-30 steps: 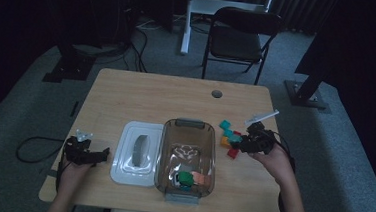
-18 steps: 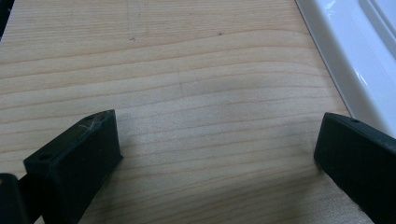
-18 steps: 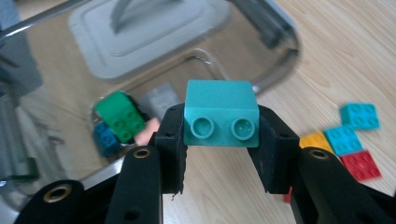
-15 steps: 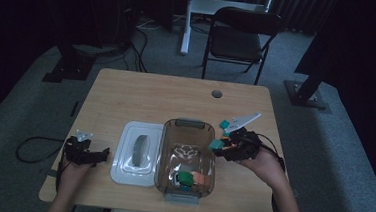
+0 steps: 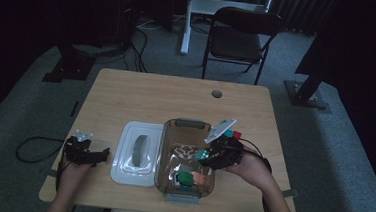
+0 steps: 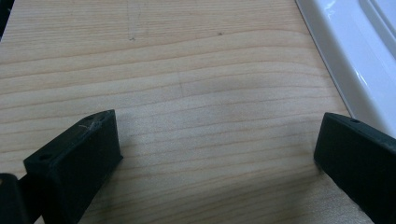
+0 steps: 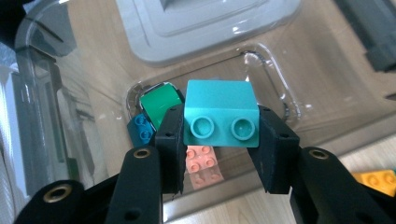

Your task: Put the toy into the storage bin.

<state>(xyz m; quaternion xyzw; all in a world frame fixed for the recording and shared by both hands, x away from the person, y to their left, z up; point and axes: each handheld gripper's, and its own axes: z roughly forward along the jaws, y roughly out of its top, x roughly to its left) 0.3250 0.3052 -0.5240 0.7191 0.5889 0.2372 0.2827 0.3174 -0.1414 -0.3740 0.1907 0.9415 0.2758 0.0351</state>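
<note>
We see right gripper (image 7: 219, 140) fingers clamping teal brick (image 7: 220, 113) over clear bin (image 5: 163, 169); left gripper (image 6: 217, 154) fingers wide, lid (image 5: 137, 152) at 3 o'clock.

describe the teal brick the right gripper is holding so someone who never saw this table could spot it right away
Start at the clear plastic bin near the front of the wooden table, right of the white lid. Above it, the right gripper clamps the teal brick between its black fingers. Unlike the green, blue and salmon bricks lying in the bin, it is held aloft, two round studs facing the camera.
</note>
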